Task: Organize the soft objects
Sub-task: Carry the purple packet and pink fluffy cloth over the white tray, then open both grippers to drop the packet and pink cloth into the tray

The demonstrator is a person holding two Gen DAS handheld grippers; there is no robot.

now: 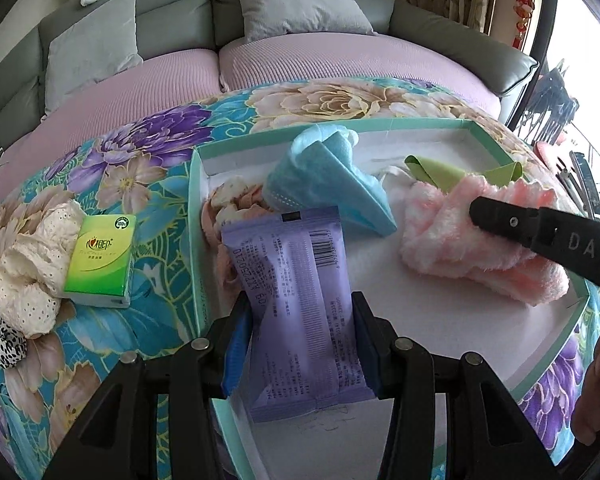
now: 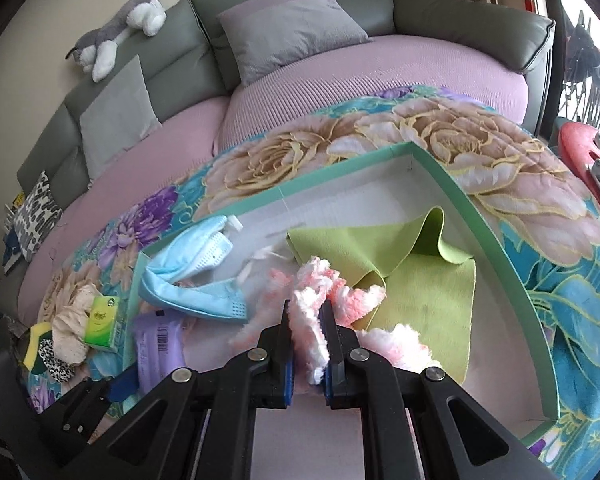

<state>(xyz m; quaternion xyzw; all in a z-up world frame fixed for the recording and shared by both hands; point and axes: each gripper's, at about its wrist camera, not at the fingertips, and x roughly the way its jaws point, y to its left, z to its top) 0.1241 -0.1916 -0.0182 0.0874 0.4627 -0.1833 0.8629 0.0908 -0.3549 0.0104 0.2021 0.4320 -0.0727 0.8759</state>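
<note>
Over the green-rimmed tray [image 1: 496,140], my left gripper [image 1: 300,344] clamps a light, crinkly purple packet [image 1: 296,300] across its middle; my right gripper [image 2: 306,344] pinches the limp, fluffy pink cloth [image 2: 312,300] by one fold.

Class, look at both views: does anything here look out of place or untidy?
Yes. The green tissue pack, a cream lace cloth and a leopard-print piece lie on the floral blanket outside the teal-rimmed box, while the other soft items are inside.
</note>
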